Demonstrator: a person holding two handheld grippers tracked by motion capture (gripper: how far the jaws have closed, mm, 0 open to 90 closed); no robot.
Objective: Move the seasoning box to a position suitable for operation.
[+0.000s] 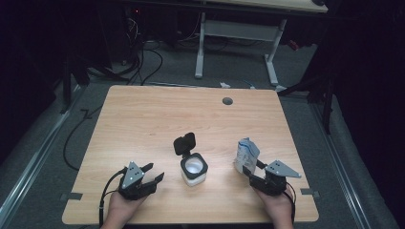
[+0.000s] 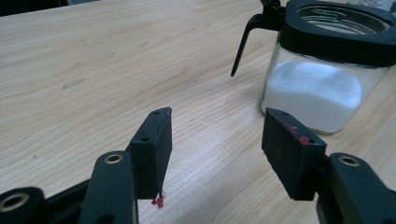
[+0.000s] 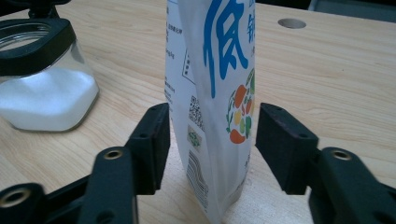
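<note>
A square glass jar [image 1: 193, 169] of white powder stands near the table's front middle, its black hinged lid [image 1: 185, 143] flipped up and back. My left gripper [image 1: 155, 171] rests just left of it, open and empty. In the left gripper view the jar [image 2: 322, 84] sits ahead and to the right of the open left gripper [image 2: 217, 114]. A white pouch with blue print [image 1: 246, 153] stands upright at the front right. My right gripper [image 1: 252, 168] is open with the pouch [image 3: 210, 70] between its jaws; a gap shows at the right pad [image 3: 280, 140]. The jar [image 3: 42, 93] appears at left.
The wooden table [image 1: 143, 119] has a round cable hole [image 1: 227, 101] near its far edge. Beyond it stands a white desk frame [image 1: 234, 28] on grey carpet, with cables [image 1: 143, 62] on the floor. Tape marks sit at the table's front corners.
</note>
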